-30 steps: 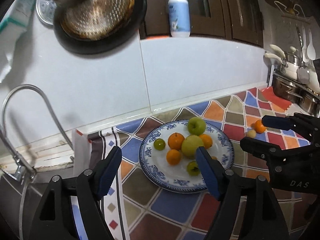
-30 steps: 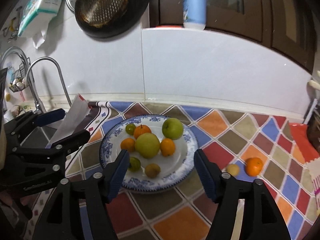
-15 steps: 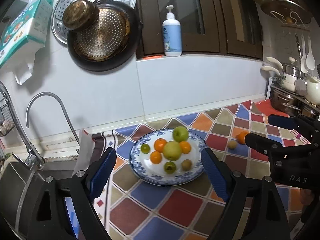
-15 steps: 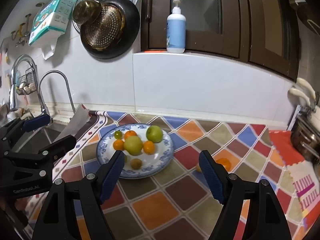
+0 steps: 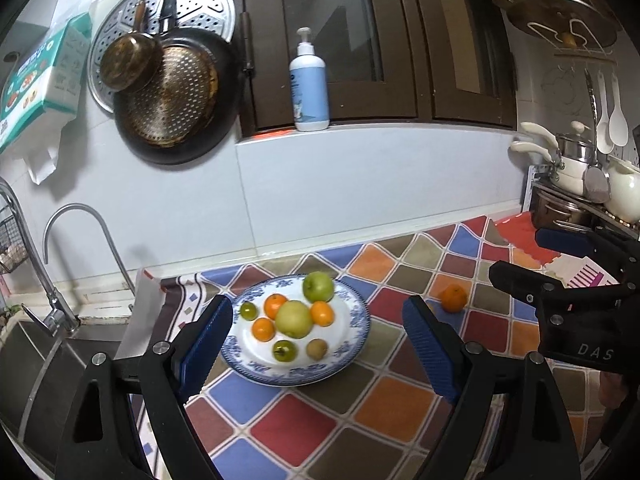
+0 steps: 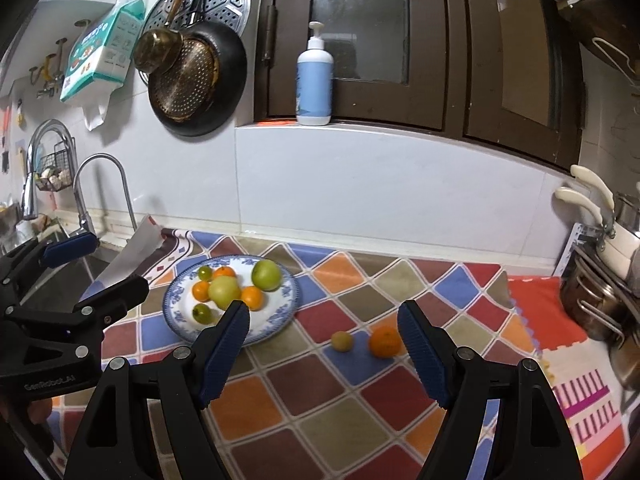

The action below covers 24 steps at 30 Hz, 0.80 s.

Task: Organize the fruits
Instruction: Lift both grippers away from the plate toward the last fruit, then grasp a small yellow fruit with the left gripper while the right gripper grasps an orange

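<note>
On the desk's patchwork cloth, right of the plate (image 6: 290,300), two loose fruits: one orange (image 6: 385,341) and, just beside it on its left, one small brown-yellow fruit (image 6: 342,340), apart but near each other. Relation governing the next move, as judged: both lie ahead of and between the fingers of the right claw (image 6: 324,354), slightly toward its right finger; the orange is round, so no long axis constrains approach. Right claw is nearer; left claw (image 5: 318,346) faces the plate, with the orange (image 5: 453,298) off to its right past its right finger. Claw states: both released, fingers spread wide, nothing between the pads of either. Plate: blue-and-white patterned rim, holding eight pieces seen from the left wrist — two green apples, the larger pale one (image 5: 295,319) central and the other (image 5: 318,286) at the far edge; three oranges around them; two small dark-green fruits; one small brown fruit (image 5: 317,348) at the near edge. Loose orange: bright, glossy, slightly flattened, larger than its neighbour. Small fruit: dull, mottled, roughly egg-shaped; kind not determinable. Judged remainder: these two pieces await transfer to the plate.
</note>
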Each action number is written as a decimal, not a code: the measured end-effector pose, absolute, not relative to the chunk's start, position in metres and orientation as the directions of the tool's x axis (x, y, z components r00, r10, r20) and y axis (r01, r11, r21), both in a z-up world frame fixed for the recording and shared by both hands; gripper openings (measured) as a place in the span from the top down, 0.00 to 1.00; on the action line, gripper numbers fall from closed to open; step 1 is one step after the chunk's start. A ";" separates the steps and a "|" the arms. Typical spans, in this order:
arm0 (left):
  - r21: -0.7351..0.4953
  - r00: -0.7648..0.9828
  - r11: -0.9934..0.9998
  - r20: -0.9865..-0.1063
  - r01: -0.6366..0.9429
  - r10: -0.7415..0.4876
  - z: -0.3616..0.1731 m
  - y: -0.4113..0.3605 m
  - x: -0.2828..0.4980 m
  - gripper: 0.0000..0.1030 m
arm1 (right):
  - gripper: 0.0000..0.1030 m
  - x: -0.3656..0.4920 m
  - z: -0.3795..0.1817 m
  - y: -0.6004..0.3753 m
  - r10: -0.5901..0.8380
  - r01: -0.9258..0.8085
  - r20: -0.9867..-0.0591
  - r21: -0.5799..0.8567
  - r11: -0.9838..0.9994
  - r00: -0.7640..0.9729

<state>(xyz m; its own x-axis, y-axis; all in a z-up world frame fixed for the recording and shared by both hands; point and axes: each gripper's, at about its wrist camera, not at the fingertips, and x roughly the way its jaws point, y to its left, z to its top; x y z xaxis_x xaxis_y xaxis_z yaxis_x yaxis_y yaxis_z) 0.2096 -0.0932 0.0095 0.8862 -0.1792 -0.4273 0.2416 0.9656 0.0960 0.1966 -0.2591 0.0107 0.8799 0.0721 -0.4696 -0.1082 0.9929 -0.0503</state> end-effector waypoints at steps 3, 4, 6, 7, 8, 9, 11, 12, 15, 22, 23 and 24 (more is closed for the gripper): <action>0.100 0.884 0.964 -0.430 0.247 -0.182 0.008 -0.109 0.211 0.15 | 0.25 0.197 0.011 -0.273 0.076 -0.113 -0.467 -0.051 0.992 0.881; 0.101 0.884 0.963 -0.431 0.250 -0.184 0.008 -0.113 0.212 0.15 | 0.25 0.198 0.012 -0.278 0.077 -0.114 -0.466 -0.051 0.992 0.881; 0.104 0.882 0.961 -0.430 0.257 -0.190 0.006 -0.121 0.213 0.15 | 0.25 0.199 0.011 -0.286 0.077 -0.115 -0.465 -0.053 0.992 0.882; 0.107 0.881 0.959 -0.431 0.264 -0.194 0.005 -0.126 0.215 0.15 | 0.25 0.200 0.010 -0.291 0.076 -0.114 -0.467 -0.054 0.992 0.881; 0.110 0.880 0.957 -0.433 0.269 -0.197 0.004 -0.130 0.216 0.15 | 0.25 0.201 0.009 -0.294 0.075 -0.114 -0.470 -0.054 0.992 0.880; 0.114 0.877 0.954 -0.436 0.277 -0.203 0.002 -0.135 0.219 0.15 | 0.25 0.203 0.007 -0.298 0.075 -0.114 -0.473 -0.054 0.992 0.878; 0.116 0.869 0.949 -0.445 0.294 -0.215 -0.001 -0.143 0.225 0.16 | 0.25 0.207 0.004 -0.305 0.076 -0.115 -0.484 -0.052 0.992 0.872; 0.117 0.863 0.945 -0.454 0.307 -0.224 -0.004 -0.148 0.229 0.16 | 0.25 0.209 0.001 -0.309 0.078 -0.117 -0.490 -0.048 0.992 0.868; 0.122 0.848 0.935 -0.472 0.334 -0.242 -0.012 -0.160 0.240 0.16 | 0.26 0.217 -0.007 -0.319 0.082 -0.120 -0.514 -0.041 0.992 0.854; 0.150 0.811 0.903 -0.517 0.401 -0.274 -0.032 -0.183 0.264 0.16 | 0.25 0.237 -0.029 -0.335 0.086 -0.130 -0.560 -0.039 0.991 0.824; 0.154 0.803 0.897 -0.527 0.414 -0.280 -0.037 -0.185 0.269 0.16 | 0.25 0.241 -0.032 -0.336 0.088 -0.133 -0.567 -0.039 0.990 0.819; 0.158 0.798 0.893 -0.533 0.421 -0.282 -0.040 -0.187 0.272 0.16 | 0.25 0.246 -0.036 -0.338 0.089 -0.136 -0.576 -0.038 0.990 0.812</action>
